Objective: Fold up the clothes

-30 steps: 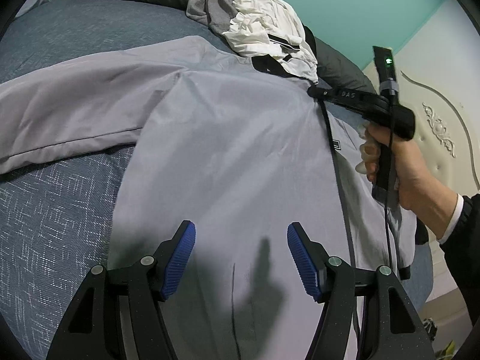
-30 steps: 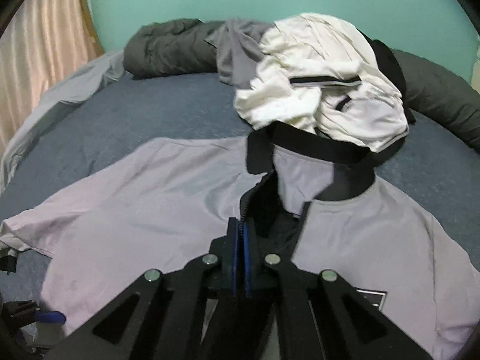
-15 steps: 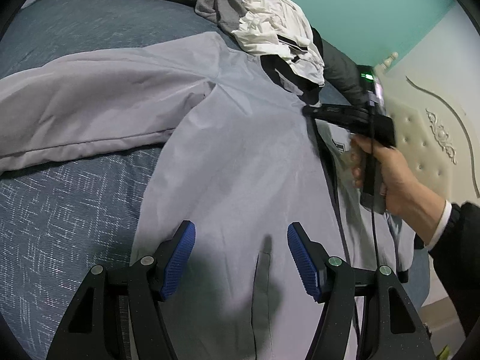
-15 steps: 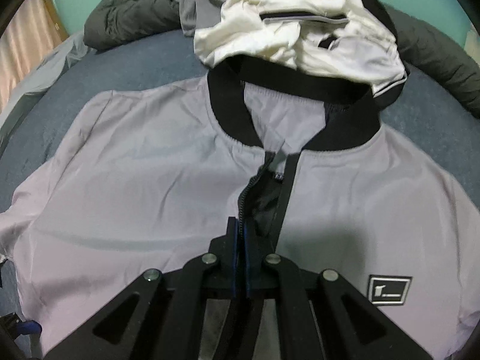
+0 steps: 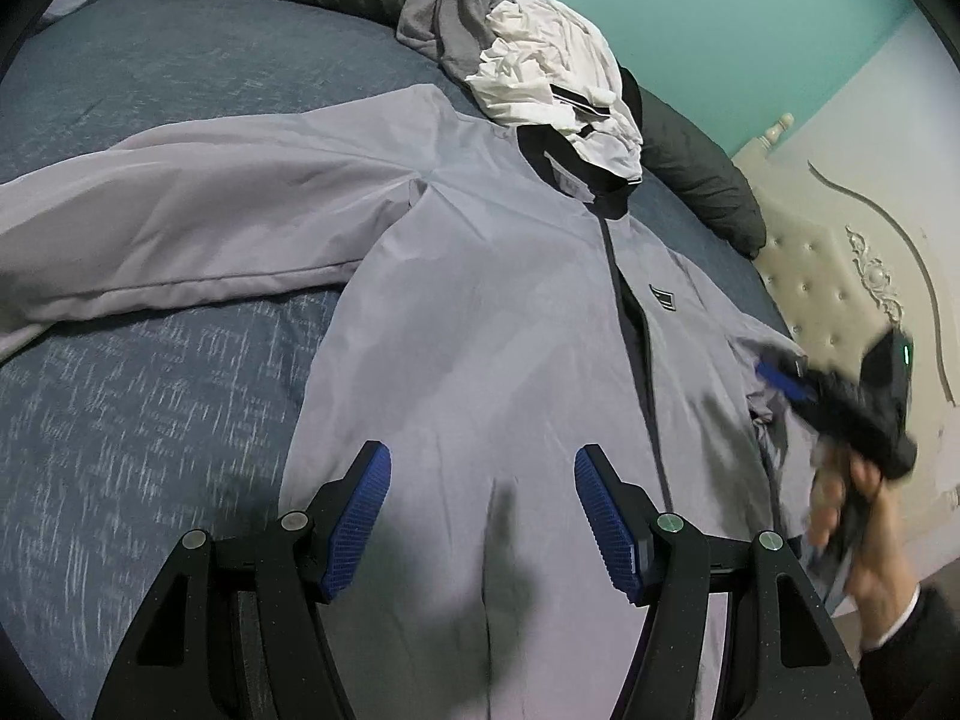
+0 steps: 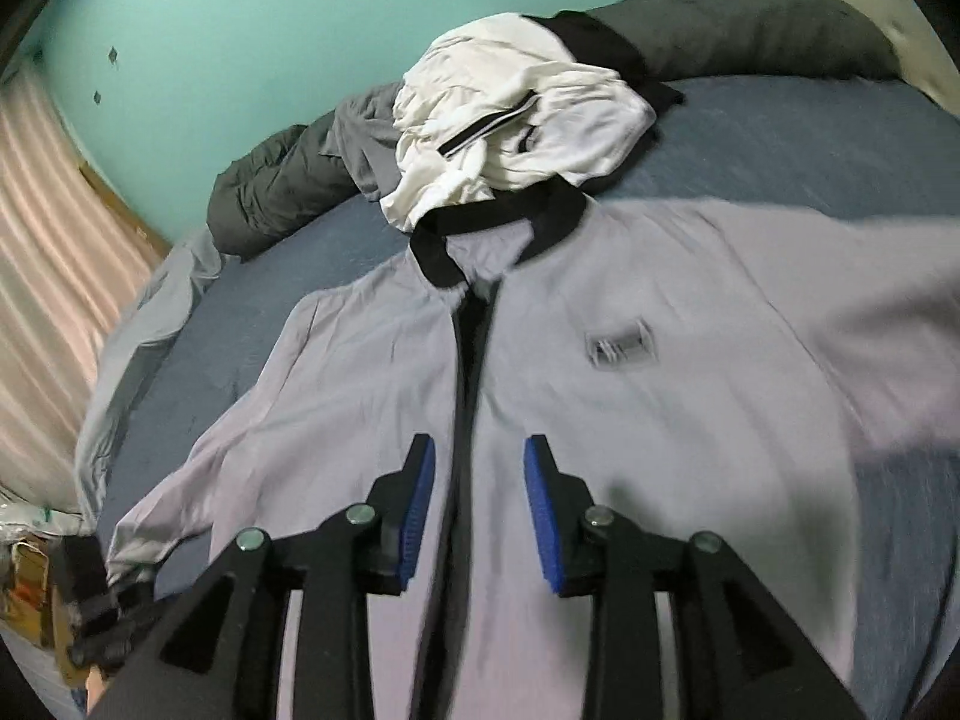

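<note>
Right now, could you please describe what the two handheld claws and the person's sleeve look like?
Each claw, the left claw and the right claw, has black angular arms with round silver bolts and ribbed blue pads. Seen from the left wrist, the right claw's black pistol-style body carries a small green light. The person's sleeve is dark, with a white cuff at the wrist.

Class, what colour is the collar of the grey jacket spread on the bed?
Black collar, clearest in the right wrist view.

Your left gripper (image 5: 483, 513) hovers wide open over the jacket (image 5: 492, 312); your right gripper (image 6: 477, 510) is opening, nothing between its pads.
</note>
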`<state>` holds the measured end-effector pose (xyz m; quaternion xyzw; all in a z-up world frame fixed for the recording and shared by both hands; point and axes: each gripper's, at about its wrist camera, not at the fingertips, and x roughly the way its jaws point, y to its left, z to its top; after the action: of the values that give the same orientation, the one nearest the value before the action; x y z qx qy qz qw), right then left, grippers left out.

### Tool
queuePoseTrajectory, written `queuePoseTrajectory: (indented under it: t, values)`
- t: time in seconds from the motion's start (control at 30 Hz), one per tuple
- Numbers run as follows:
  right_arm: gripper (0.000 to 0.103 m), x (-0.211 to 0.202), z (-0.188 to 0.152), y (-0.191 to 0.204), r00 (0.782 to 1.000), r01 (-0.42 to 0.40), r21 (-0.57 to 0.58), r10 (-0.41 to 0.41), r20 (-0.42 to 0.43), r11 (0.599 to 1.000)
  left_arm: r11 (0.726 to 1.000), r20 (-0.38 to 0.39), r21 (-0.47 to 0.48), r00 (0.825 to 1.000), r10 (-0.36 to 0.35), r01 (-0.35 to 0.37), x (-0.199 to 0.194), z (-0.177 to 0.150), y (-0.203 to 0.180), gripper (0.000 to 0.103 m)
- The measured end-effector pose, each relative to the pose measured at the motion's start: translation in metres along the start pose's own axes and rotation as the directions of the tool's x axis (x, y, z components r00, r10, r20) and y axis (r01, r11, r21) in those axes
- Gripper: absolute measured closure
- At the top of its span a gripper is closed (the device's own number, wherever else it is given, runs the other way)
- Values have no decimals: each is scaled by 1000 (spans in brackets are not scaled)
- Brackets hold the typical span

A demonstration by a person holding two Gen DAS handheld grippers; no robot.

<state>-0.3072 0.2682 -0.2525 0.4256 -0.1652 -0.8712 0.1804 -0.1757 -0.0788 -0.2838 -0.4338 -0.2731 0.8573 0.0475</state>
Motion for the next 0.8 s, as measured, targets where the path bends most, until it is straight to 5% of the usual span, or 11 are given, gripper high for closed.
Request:
queuePoseTrajectory:
  t: [0.2,0.4,0.47,0.53,0.8]
  values:
    - [71,-59,-59,-25,999,-34,114,38,-31,993,998,-74,54,997,35,-32,-44,-28,-1,35]
    - [71,-120,-101,-49,996,23,121,-12,-93,992,995,-177,67,980,91,-80,-73,-66,17,35]
    - [60,-137,-115,-60,991,49,126,-32,-133,991,997,-215,40,973,79,-72,-76,-81,26,33]
    - [50,-147,-129,-69,985,67,136,-44,-167,988,997,-252,10,965,76,-76,-74,-94,33,32]
    - [50,-160,-189,-93,966,71,211,-14,-258,975,998,-301,-34,953,34,-47,-69,-124,32,32]
